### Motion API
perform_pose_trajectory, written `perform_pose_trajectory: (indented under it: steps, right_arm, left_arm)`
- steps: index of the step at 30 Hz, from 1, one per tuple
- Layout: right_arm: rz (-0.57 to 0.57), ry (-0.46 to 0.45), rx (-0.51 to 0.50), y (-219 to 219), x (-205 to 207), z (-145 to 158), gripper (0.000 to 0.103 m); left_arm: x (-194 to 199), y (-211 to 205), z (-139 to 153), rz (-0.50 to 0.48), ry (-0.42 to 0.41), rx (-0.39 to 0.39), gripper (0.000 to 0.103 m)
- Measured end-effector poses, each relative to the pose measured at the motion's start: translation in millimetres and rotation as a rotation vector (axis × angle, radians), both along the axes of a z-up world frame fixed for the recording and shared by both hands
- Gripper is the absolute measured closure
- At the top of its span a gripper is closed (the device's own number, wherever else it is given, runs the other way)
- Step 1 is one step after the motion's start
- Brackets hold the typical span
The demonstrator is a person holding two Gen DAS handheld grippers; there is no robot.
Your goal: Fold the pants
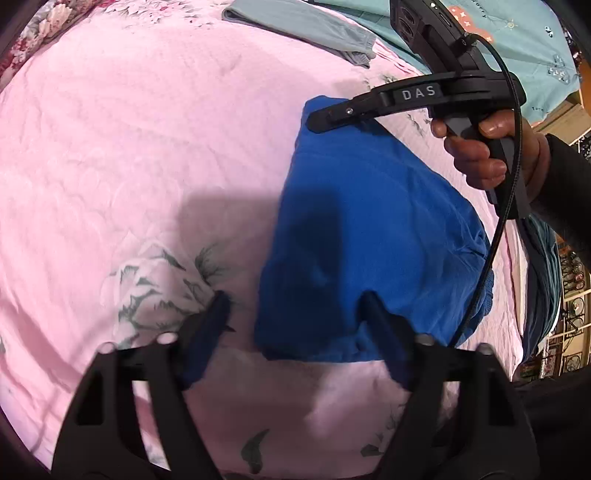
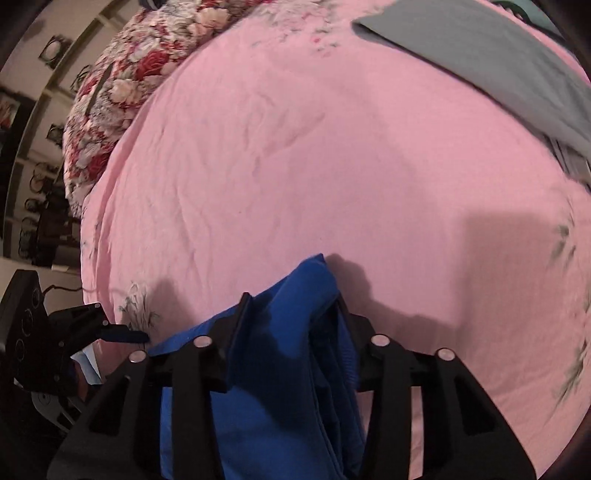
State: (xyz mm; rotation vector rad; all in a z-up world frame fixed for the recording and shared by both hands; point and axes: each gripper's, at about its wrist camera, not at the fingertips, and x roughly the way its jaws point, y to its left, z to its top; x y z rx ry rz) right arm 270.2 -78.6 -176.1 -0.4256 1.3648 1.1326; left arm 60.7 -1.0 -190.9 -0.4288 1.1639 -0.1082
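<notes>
My right gripper (image 2: 291, 306) clamps a bunched fold of the blue pants (image 1: 369, 236), which lie folded on the pink bedsheet (image 1: 147, 147). My left gripper (image 1: 295, 306) hangs with jaws apart over the pants' near edge, pinching nothing. Beyond, a grey folded garment (image 1: 303, 29) rests near the far edge.

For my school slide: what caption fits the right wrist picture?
Right gripper pinching blue pants on a pink bedsheet.
</notes>
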Motion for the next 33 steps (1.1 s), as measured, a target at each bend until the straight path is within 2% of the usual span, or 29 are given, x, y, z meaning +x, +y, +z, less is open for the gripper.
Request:
perform_pose_trajectory:
  steps: [1,2,3,6,10,14,17,18,20,21,24,26,28,31,33]
  right_arm:
    - [0.006,0.003,0.006,0,-1,1,0.074]
    - [0.015,0.006,0.015,1,-2,2,0.084]
    - [0.030,-0.018,0.026,3,-7,6,0.087]
    - [0.041,-0.057,0.071,-1,-11,20,0.090]
    - [0.014,-0.047,0.103,-8,-4,13,0.090]
    - [-0.001,-0.041,0.129,-7,-1,-7,0.090]
    - [-0.015,-0.041,0.128,-8,-2,-6,0.089]
    - [-0.026,-0.039,0.110,-9,-2,-1,0.080]
    - [-0.032,-0.022,0.130,-19,0,17,0.077]
    - [-0.038,-0.026,0.177,-31,-2,36,0.076]
    - [-0.042,-0.015,0.269,-70,-9,77,0.075]
    - [-0.040,0.002,0.283,-96,-17,90,0.075]
    - [-0.052,0.029,0.270,-125,-26,90,0.075]
    - [-0.097,0.042,0.228,-157,-33,78,0.070]
    - [-0.128,0.059,0.197,-174,-37,66,0.062]
  left_arm:
    - [-2,-3,-1,-0.007,0.009,-0.022,0.057]
    - [-3,-6,0,0.005,0.010,-0.017,0.059]
    - [-5,-8,2,0.017,0.006,-0.013,0.066]
    - [-9,-12,6,0.030,-0.002,-0.011,0.078]
    - [-12,-14,6,0.074,0.005,-0.008,0.081]
    - [-19,-12,-1,0.106,0.009,0.006,0.080]
    - [-18,2,-3,0.110,0.012,0.022,0.078]
    - [-16,1,-1,0.107,0.021,0.035,0.075]
    - [-15,4,13,0.119,0.056,0.078,0.055]
    - [-16,8,22,0.144,0.062,0.112,0.047]
    - [-30,11,56,0.142,-0.017,0.173,0.047]
    - [-29,-1,80,0.100,-0.078,0.198,0.046]
    - [-18,-25,90,0.027,-0.106,0.179,0.046]
    - [1,-80,86,-0.112,-0.122,0.116,0.047]
    - [5,-118,77,-0.214,-0.121,0.099,0.047]
